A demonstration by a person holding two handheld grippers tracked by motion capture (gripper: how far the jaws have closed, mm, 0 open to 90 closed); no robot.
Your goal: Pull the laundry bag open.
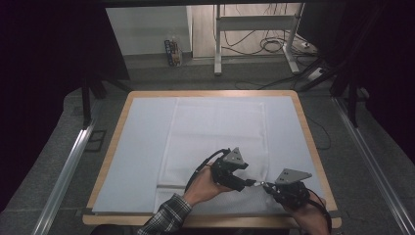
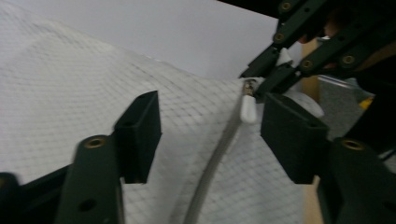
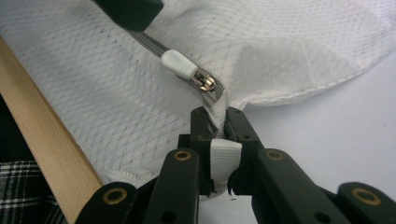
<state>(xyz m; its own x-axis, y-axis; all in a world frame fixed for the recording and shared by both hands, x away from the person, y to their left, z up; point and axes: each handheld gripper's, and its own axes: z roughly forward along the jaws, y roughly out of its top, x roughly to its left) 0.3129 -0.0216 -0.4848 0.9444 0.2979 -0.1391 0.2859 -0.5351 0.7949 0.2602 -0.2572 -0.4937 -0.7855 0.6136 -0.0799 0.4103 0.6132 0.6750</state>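
A white mesh bag [image 1: 215,132] lies flat on the table, its grey zipper running along the near edge. In the right gripper view, my right gripper [image 3: 219,121] is shut on the bag's fabric at the zipper's end, just below the metal slider. The white zipper pull [image 3: 179,64] points away from it. In the left gripper view, my left gripper [image 2: 212,116] stands open over the mesh, with the zipper pull [image 2: 248,109] between its jaws, close to the right one and not pinched. In the high view the left gripper [image 1: 252,183] and right gripper [image 1: 266,186] meet tip to tip near the front edge.
The bag rests on a pale mat [image 1: 142,147] over a wooden table whose rim [image 1: 313,142] shows all around. The wooden front edge [image 3: 42,121] runs close beside the right gripper. A plaid sleeve [image 1: 169,218] comes in from below. Metal rails flank the table.
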